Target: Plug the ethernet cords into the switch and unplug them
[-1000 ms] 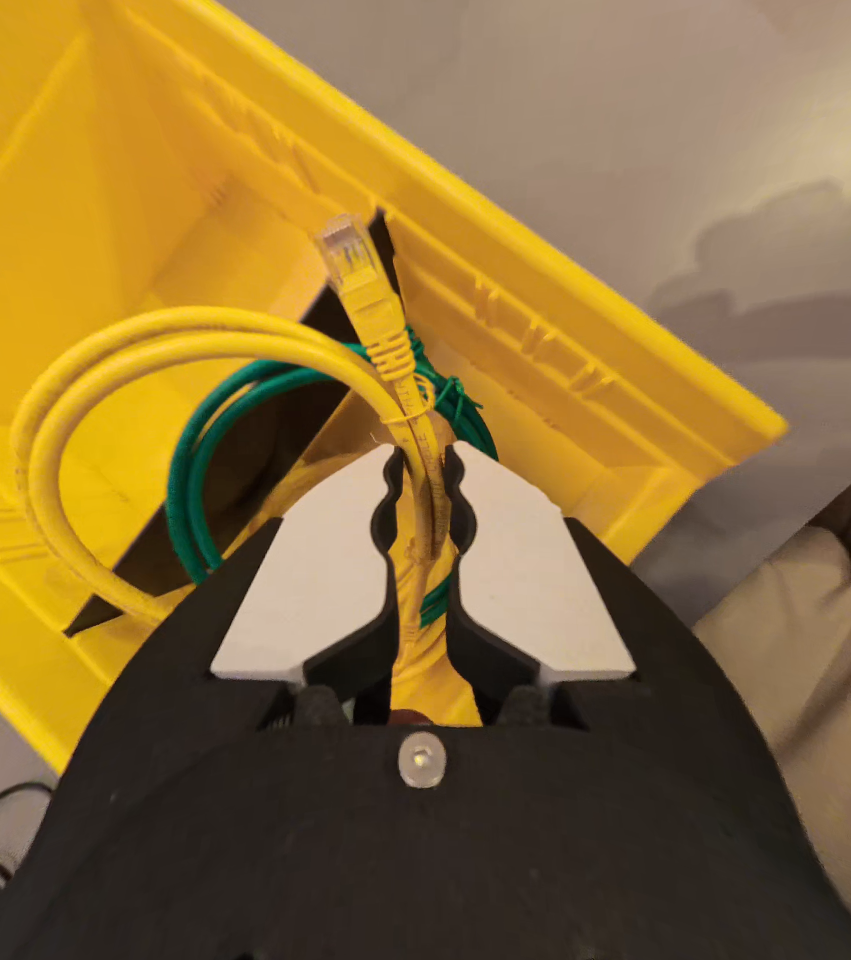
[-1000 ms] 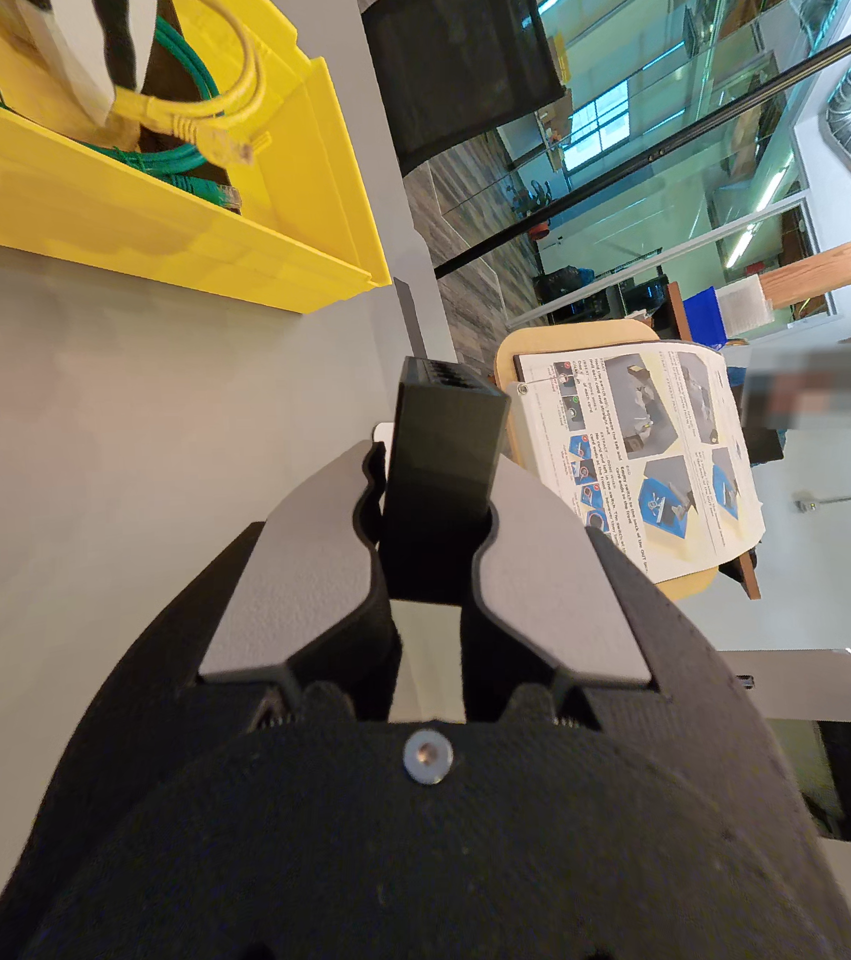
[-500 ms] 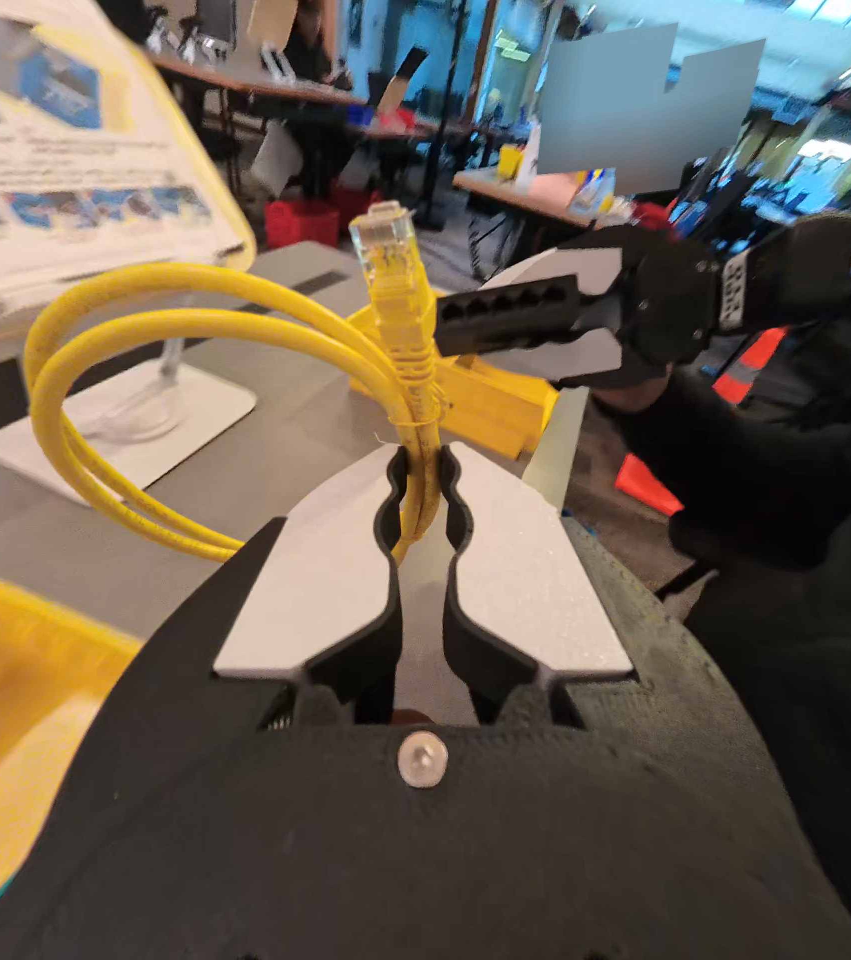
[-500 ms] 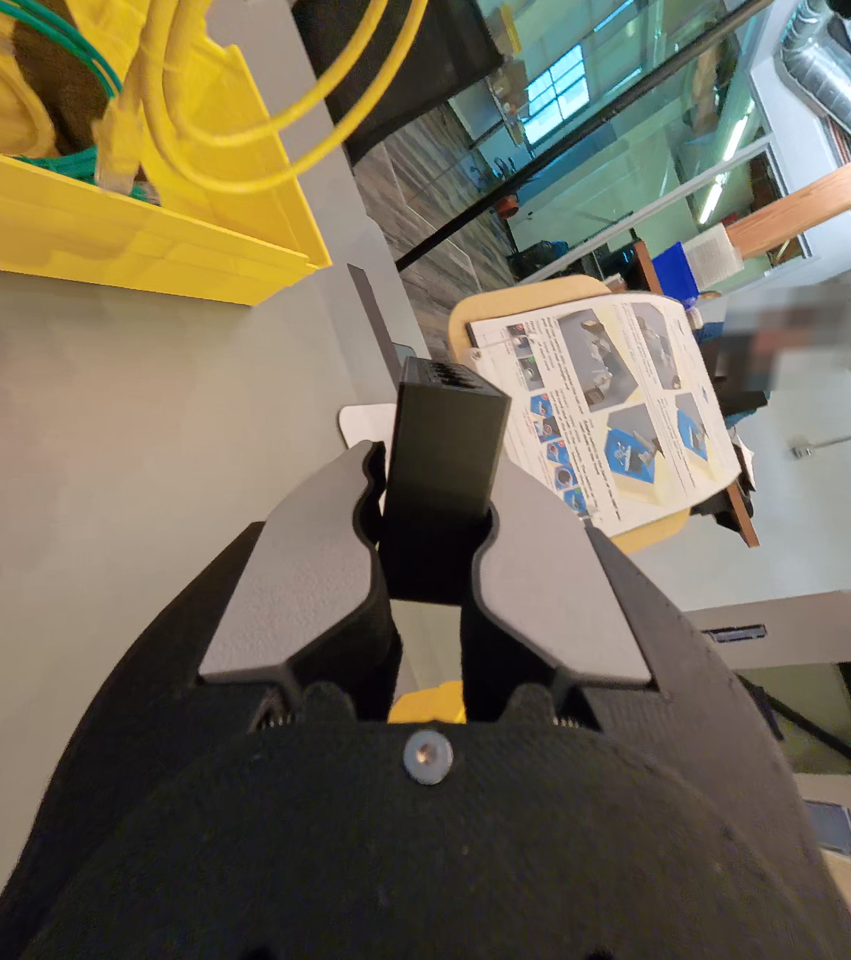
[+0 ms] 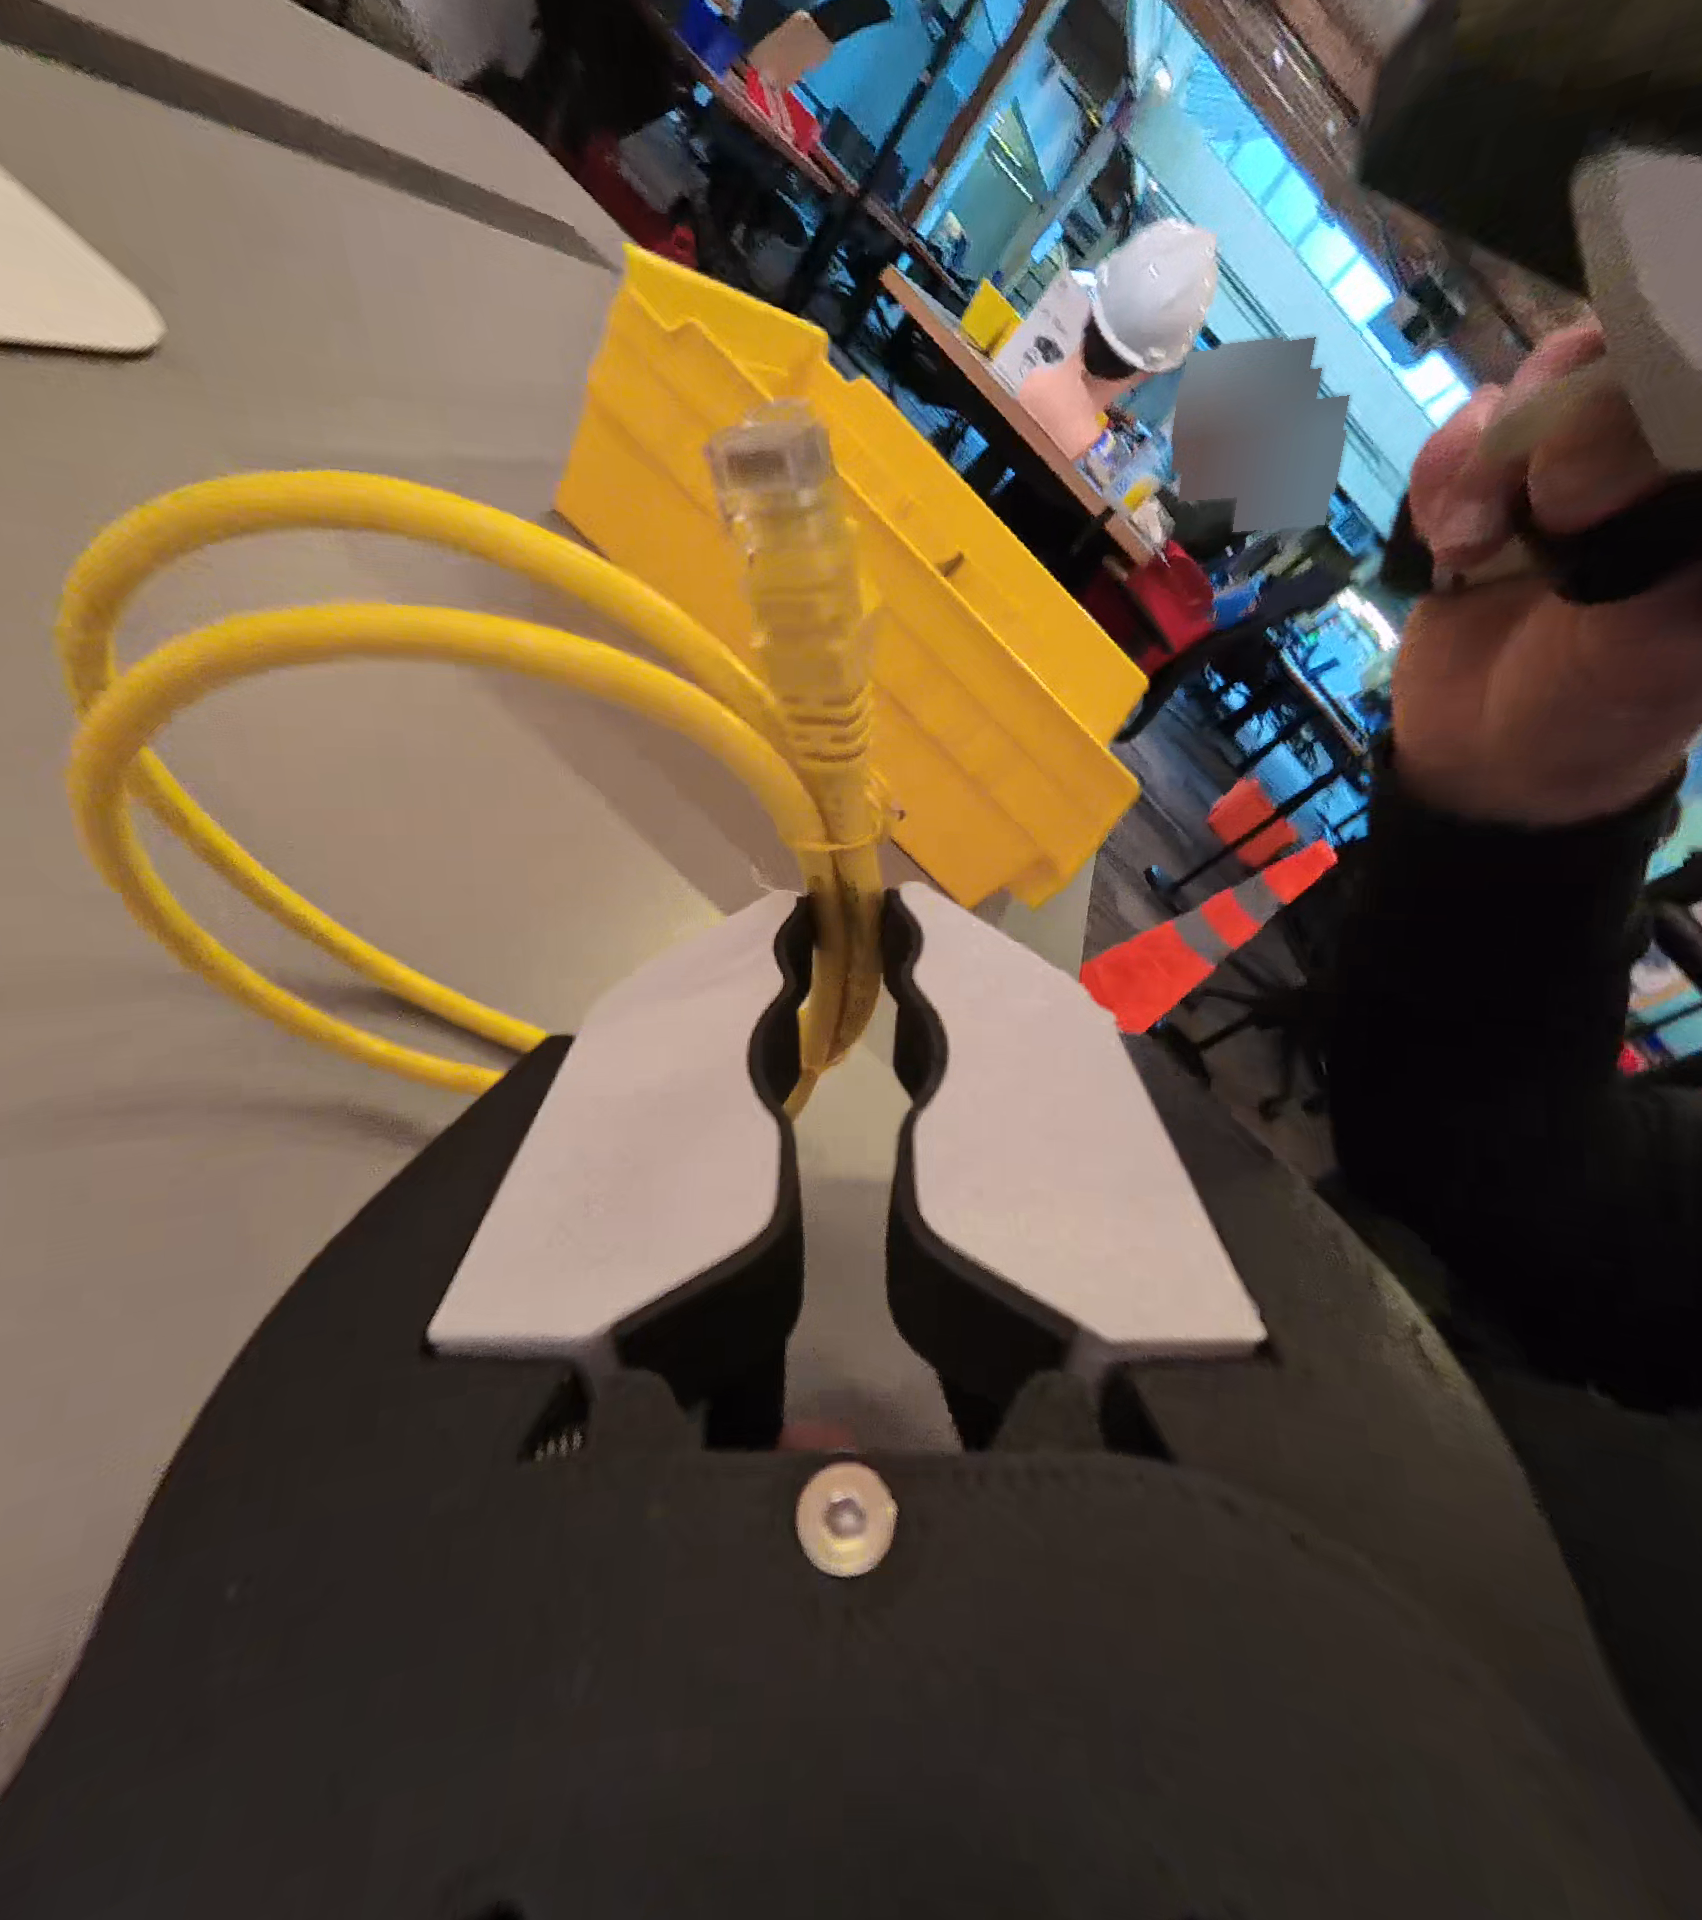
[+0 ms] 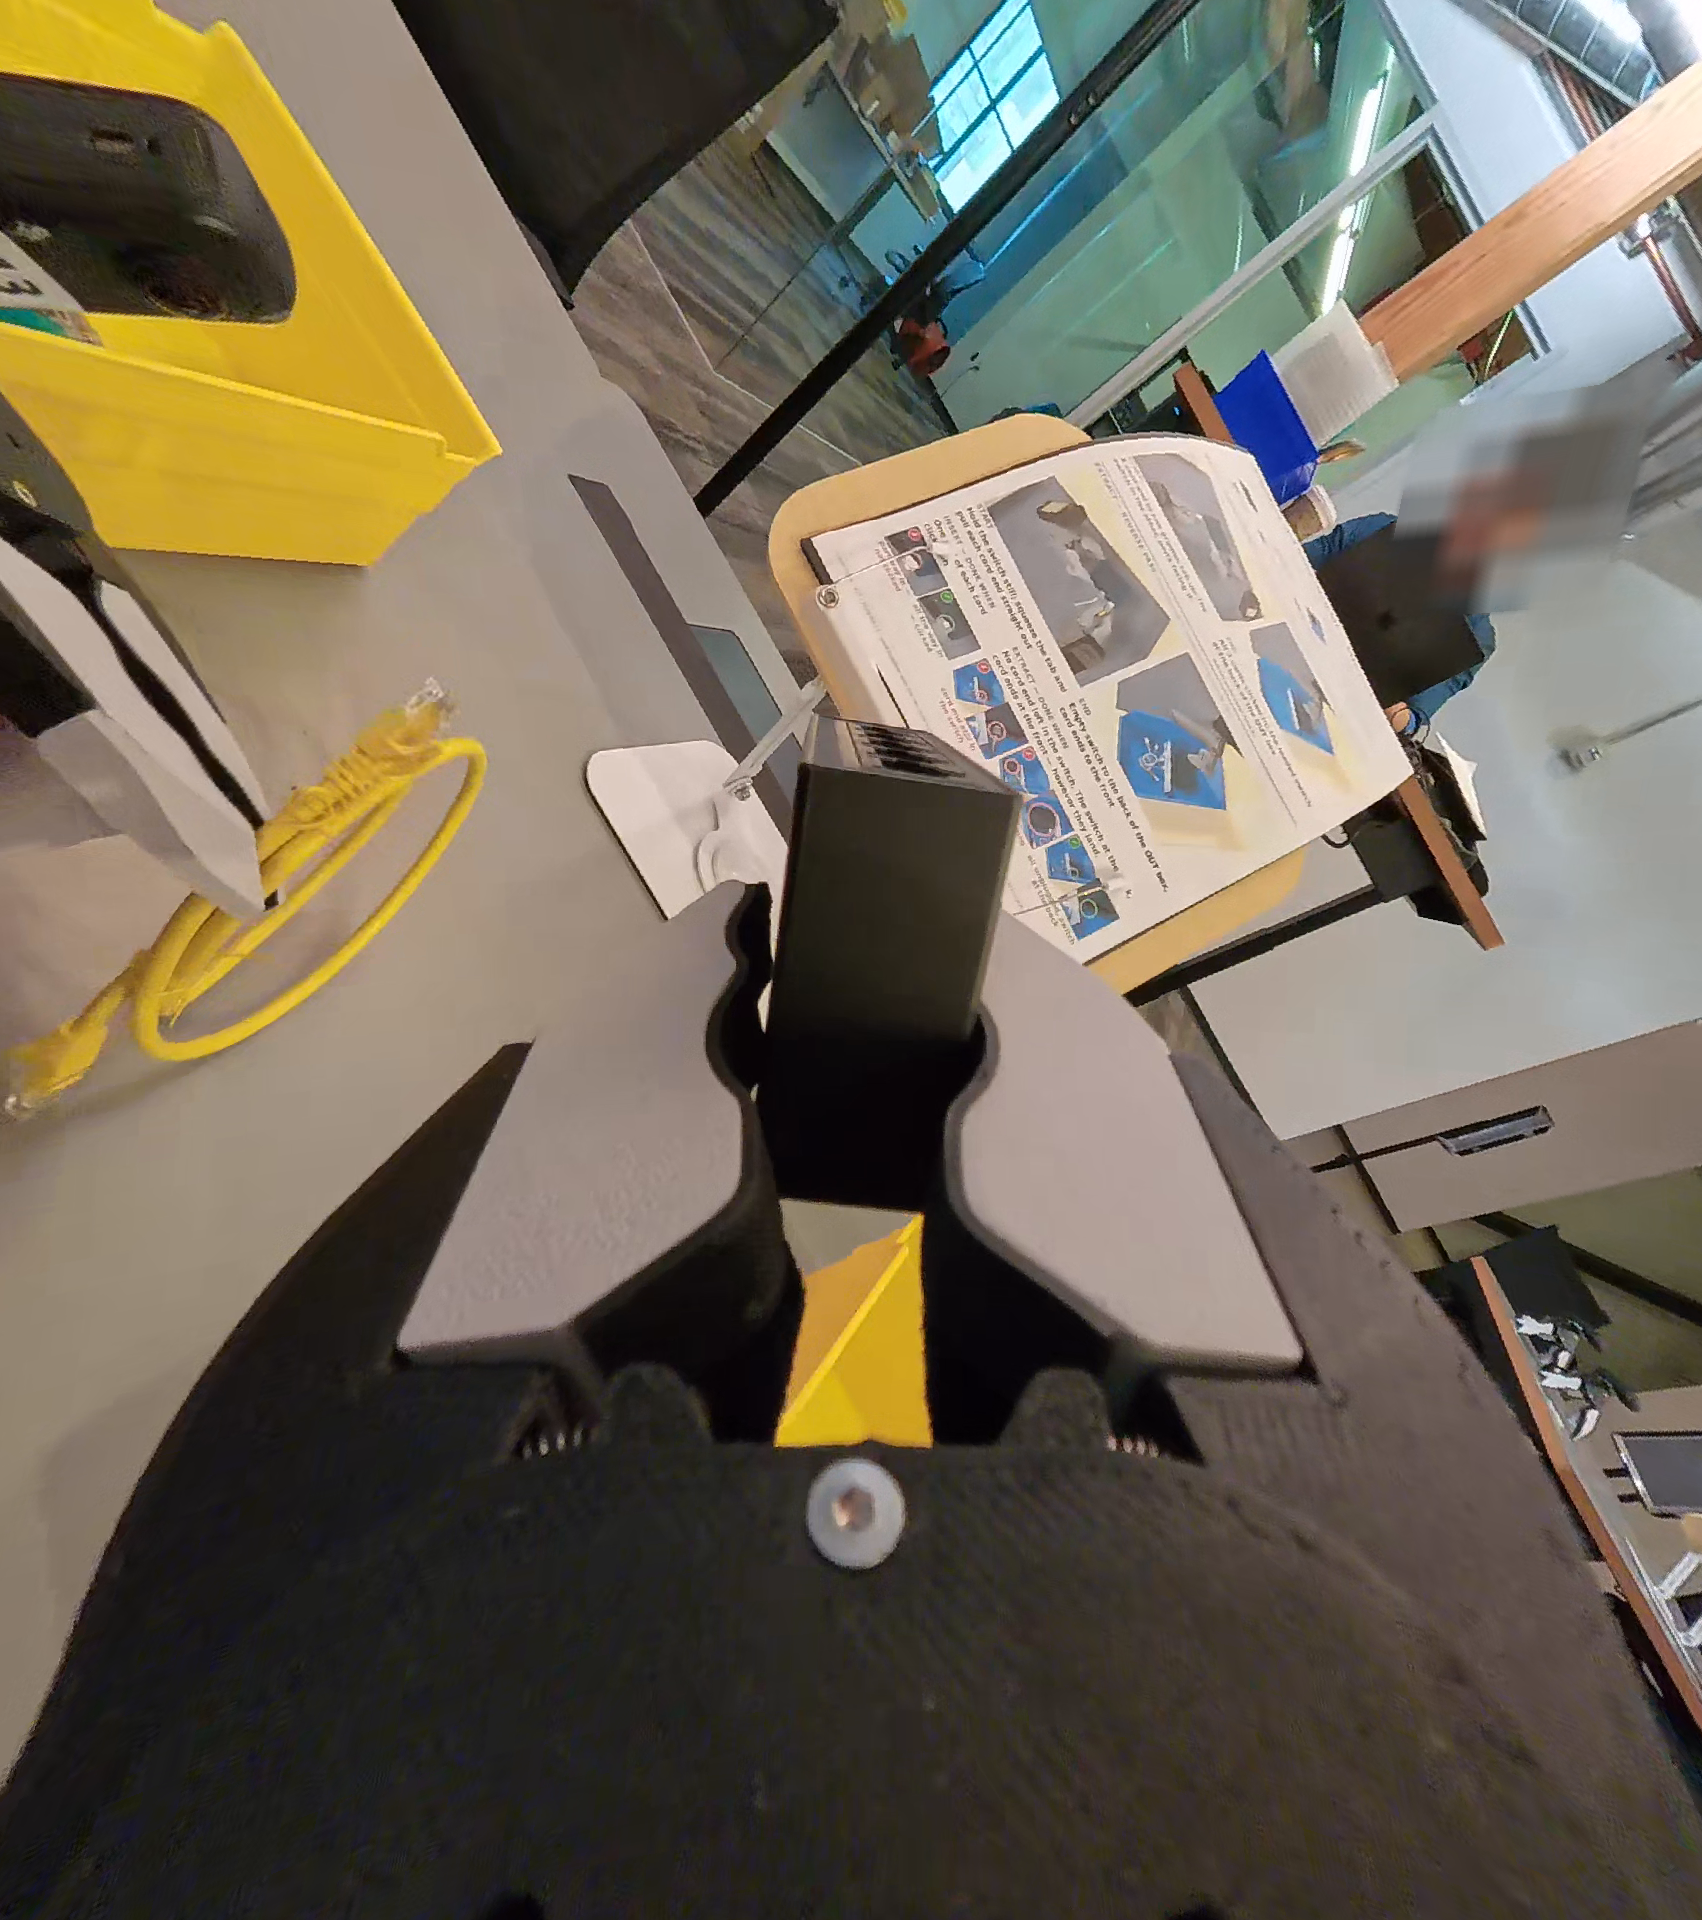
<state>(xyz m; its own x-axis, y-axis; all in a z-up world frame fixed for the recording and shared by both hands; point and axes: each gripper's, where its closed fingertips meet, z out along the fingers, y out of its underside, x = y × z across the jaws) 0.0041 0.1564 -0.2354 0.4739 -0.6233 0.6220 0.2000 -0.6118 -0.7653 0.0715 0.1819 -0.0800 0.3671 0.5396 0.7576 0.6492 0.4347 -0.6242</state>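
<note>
My left gripper [image 5: 847, 914] is shut on a coiled yellow ethernet cord [image 5: 327, 644], just below its tie; the clear plug [image 5: 774, 468] points up and away. The coil hangs down to the grey table [image 5: 203, 1351]. My right gripper [image 6: 862, 997] is shut on a black switch [image 6: 894, 883], held upright with its row of ports [image 6: 894, 743] at the far top end. In the right wrist view the left gripper [image 6: 249, 883] and the yellow cord [image 6: 307, 862] sit low at the left over the table. The right gripper's hand [image 5: 1533, 675] shows at the upper right of the left wrist view.
A yellow bin [image 6: 234, 457] stands at the table's far left in the right wrist view. Another yellow bin [image 5: 878, 644] sits beyond the cord in the left wrist view. An instruction sheet on a stand [image 6: 1086, 675] with a white base [image 6: 649, 821] is behind the switch. My hands' fingertips stand some 15 centimeters from each other.
My left gripper has lifted the yellow cord out of the yellow bin and carried it down over the table. The right gripper has kept hold of the switch and shifted slightly.
</note>
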